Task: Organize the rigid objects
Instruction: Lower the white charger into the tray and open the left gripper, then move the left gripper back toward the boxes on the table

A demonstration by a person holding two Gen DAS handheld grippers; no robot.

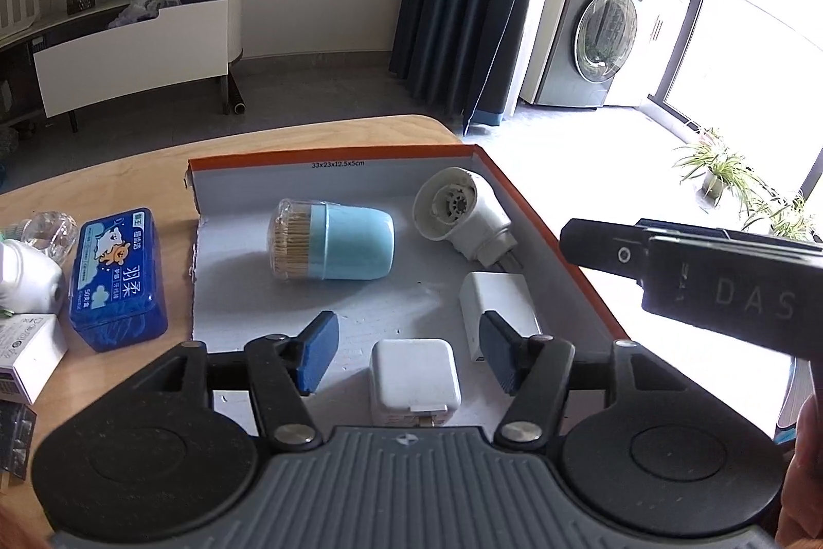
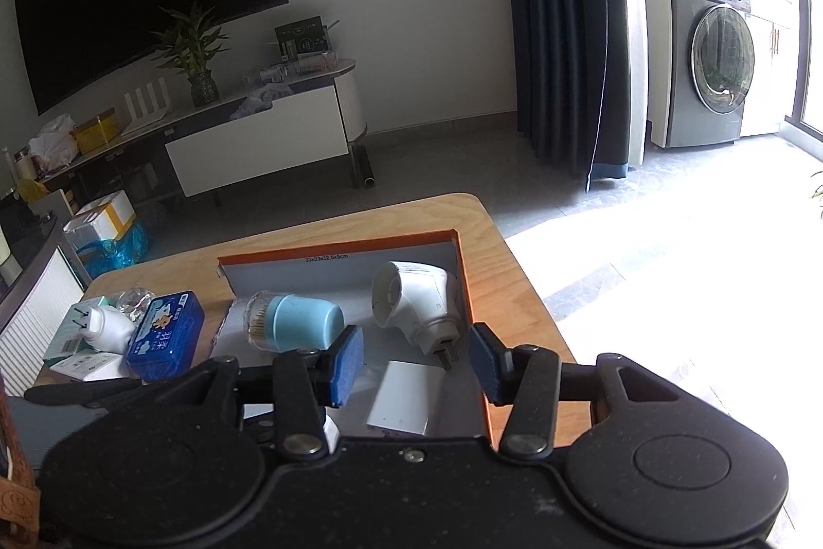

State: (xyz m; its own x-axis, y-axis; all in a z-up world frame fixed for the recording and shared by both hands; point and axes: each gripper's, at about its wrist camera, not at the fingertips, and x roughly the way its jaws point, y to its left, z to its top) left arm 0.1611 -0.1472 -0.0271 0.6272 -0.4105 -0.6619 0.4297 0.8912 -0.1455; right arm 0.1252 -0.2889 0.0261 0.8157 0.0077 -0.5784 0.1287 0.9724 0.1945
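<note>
square charger (image 1: 414, 374) half hidden by left tongs (image 1: 409, 351), plug blurred

walls: white | floor (image 2: 437, 147): grey | curtain (image 2: 560, 24): dark | washing machine (image 2: 712, 60) | window light: bright

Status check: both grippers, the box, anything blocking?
Left gripper open above square white charger. Right gripper open, empty. Box holds four items. Blue tissue case waits outside; nothing blocking.

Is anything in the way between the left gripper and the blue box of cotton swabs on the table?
Yes. The left gripper hangs open inside the orange-edged cardboard tray. The blue plastic swab box sits outside on the wooden table, so the tray's torn left wall stands between them.
</note>
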